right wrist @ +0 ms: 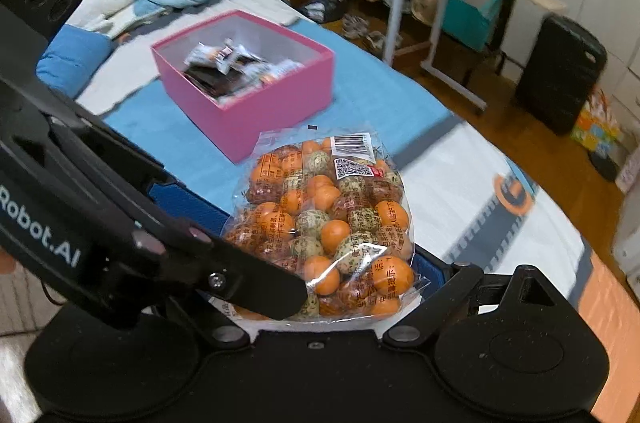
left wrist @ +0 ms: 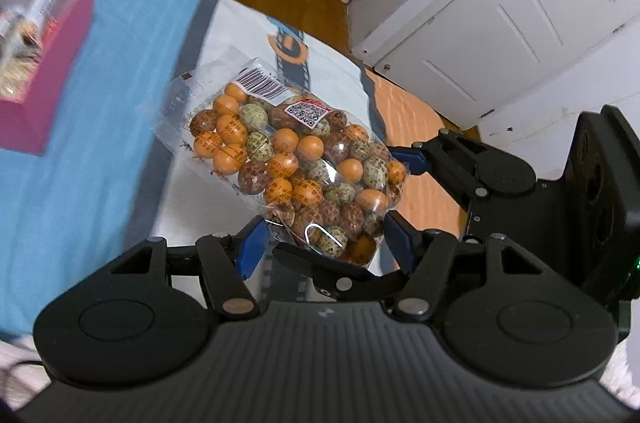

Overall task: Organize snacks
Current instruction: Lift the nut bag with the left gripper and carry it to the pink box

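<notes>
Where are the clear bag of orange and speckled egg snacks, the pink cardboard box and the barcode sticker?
Clear bag of egg snacks (right wrist: 332,223), right wrist view, middle of the bag.
Pink cardboard box (right wrist: 276,103), right wrist view, near side wall.
Barcode sticker (left wrist: 262,85), left wrist view, centre of the label.

black ribbed left tool (left wrist: 324,243), blue pads (left wrist: 252,249), silver screws, white "robot.ai" lettering

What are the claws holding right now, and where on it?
Both claws grip the clear bag of egg-shaped snacks at its near end: left claw, right claw.
</notes>
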`<state>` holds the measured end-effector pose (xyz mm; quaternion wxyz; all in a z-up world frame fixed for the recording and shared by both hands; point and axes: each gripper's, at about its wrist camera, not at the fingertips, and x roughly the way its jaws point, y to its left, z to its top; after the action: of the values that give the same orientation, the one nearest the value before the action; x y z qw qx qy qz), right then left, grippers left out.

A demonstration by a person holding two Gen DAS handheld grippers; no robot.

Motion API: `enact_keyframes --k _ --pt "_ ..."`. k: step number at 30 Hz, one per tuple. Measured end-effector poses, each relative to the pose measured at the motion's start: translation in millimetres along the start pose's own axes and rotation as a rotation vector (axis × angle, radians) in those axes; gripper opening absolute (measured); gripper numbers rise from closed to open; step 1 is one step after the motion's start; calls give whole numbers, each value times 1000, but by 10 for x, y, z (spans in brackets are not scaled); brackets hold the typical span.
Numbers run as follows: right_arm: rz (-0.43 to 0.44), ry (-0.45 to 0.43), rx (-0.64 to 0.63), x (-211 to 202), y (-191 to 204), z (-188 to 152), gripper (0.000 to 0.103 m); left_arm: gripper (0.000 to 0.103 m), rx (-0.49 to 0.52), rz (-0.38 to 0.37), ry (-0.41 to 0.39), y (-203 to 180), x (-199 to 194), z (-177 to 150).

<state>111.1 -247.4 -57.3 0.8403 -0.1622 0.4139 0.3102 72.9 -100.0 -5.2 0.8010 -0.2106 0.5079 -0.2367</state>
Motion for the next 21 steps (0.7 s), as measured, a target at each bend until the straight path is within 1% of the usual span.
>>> enact_keyframes --k 6,12,16,19,21 --pt "-5 -68 -47 122 228 396 95 62 1 22 -74 303 -353 148" --pt "23 -135 -106 453 372 856 95 63 -45 59 -145 735 -606 390" --pt "84 -154 -129 791 458 1168 95 63 -103 99 -177 1122 -718 530" --pt "141 -152 -142 1105 541 1405 95 63 -146 136 -191 1468 -794 630" --pt "161 -150 -159 1310 608 1537 95 64 -175 164 -202 1667 -791 696"
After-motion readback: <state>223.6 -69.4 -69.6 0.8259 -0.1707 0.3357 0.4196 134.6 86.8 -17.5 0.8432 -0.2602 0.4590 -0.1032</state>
